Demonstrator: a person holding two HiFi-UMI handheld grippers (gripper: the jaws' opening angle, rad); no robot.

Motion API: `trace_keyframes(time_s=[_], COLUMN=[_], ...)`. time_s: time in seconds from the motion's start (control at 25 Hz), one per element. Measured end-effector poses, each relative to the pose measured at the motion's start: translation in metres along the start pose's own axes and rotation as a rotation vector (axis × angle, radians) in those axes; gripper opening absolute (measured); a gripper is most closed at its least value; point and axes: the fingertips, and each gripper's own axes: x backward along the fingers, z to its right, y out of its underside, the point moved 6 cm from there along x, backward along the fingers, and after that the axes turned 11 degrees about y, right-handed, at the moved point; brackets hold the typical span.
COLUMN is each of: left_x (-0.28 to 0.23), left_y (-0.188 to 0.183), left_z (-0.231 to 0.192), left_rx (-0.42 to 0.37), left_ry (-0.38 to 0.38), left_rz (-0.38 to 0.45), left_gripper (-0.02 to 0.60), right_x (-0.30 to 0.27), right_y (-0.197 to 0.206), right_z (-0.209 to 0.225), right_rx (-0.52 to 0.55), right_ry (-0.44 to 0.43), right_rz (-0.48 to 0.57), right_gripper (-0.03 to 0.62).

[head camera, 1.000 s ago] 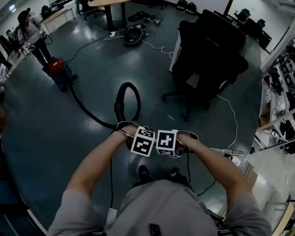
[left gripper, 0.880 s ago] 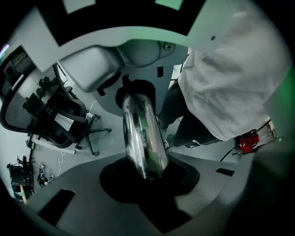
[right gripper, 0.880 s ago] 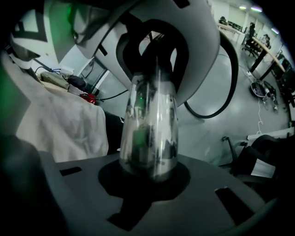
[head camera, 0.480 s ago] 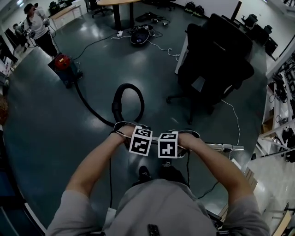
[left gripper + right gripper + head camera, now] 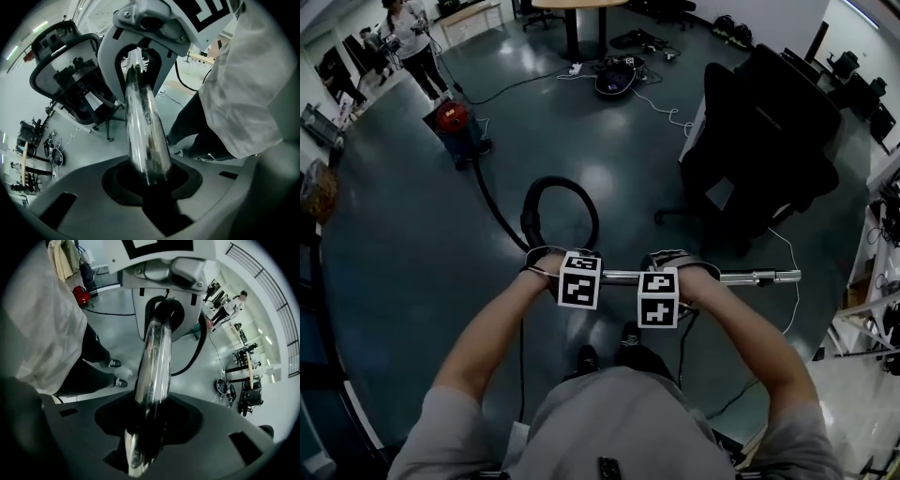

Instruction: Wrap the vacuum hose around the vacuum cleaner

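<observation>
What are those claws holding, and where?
Both are on the metal tube: left gripper clamps it near the hose end; right gripper's jaws, just opening, have its middle between them.

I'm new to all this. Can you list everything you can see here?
vacuum cleaner: one, red and dark, far left floor
hose: one, black, runs from the vacuum cleaner, looping mid-floor
metal tube: one, silver, held level, near centre
office chair: one, black, right
standing person: one, light top, far left
floor cables: several, white, far floor
left gripper: one, grey, shut on the metal tube
right gripper: one, grey, jaws just opening, metal tube between them
</observation>
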Motion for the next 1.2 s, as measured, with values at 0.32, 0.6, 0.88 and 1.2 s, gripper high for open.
trace_keyframes(time_s=[0.32,0.6,0.88,1.2], left_x=[-0.004,-0.004,-0.013,0.003], left_y=[-0.009,0.025,0.071,0.127], left_z=[-0.049,-0.055,-0.042,-0.049], left_rx=[0.175,0.356,0.534,0.676], left_ry=[-0.04,-0.069,-0.124,-0.207], left_rz=[-0.015,-0.071,-0.07,0.077], left_gripper=[0.112,0.112,0.113,0.114], right_x=[-0.014,-0.008,0.005,-0.043], right_y=[0.043,0.057,0.035,0.001], right_z=[0.046,0.085,0.128,0.157], right_rx=[0.077,-0.045,-0.336,-0.809], right_ry=[0.127,0.187,0.244,-0.046], right_rz=[0.112,0.29,0.521,0.609], right_gripper=[0.163,0.164,0.099,0.063])
